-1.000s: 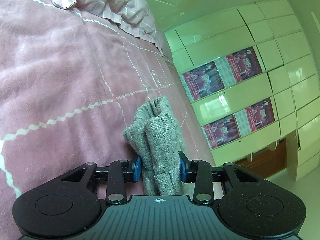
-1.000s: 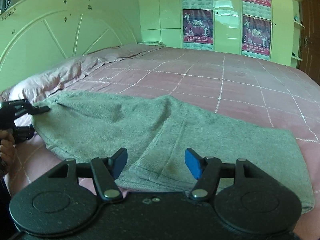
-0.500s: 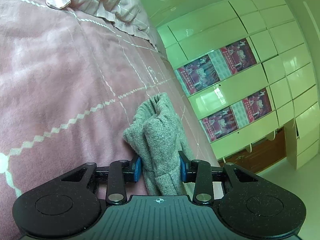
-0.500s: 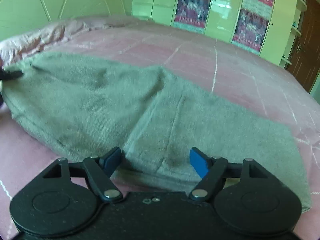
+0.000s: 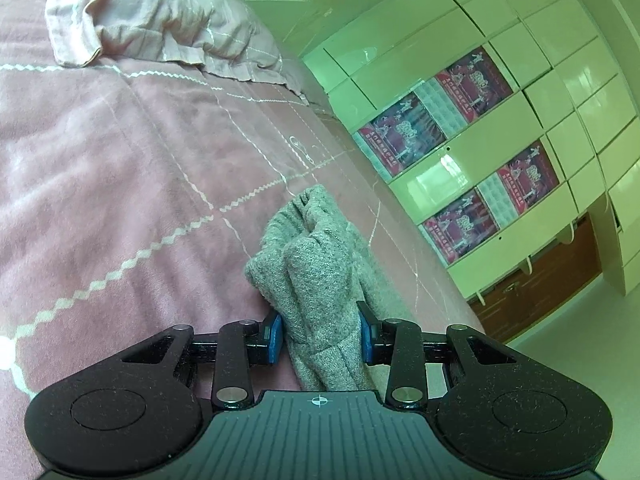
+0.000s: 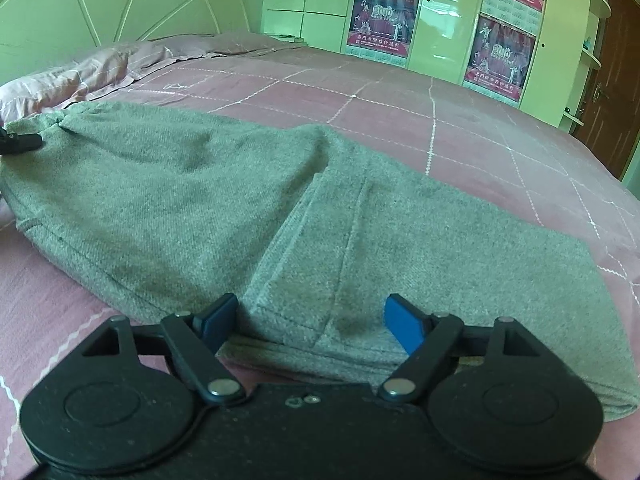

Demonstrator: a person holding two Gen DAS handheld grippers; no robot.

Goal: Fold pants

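Grey pants (image 6: 200,184) lie spread across the pink bed, folded lengthwise, with one end near me and the other at the far left. My right gripper (image 6: 312,316) hangs low over the near edge of the pants. Its jaws are opening, the cloth lies between the blue pads, and they do not press on it. My left gripper (image 5: 320,328) is shut on a bunched end of the pants (image 5: 316,264), lifted slightly off the cover. Its fingers (image 6: 22,142) show at the left edge of the right wrist view, at the far end of the pants.
The pink quilted bed cover (image 6: 400,92) stretches far beyond the pants. Pillows (image 5: 160,12) lie by the pale headboard (image 6: 120,0). A wardrobe with posters (image 6: 384,16) stands past the bed, and a brown door (image 6: 616,80) is at the right.
My right gripper dropped closer to the near edge of the pants and its jaws spread wider. The left gripper rolled a little, still holding the same bunch of cloth.
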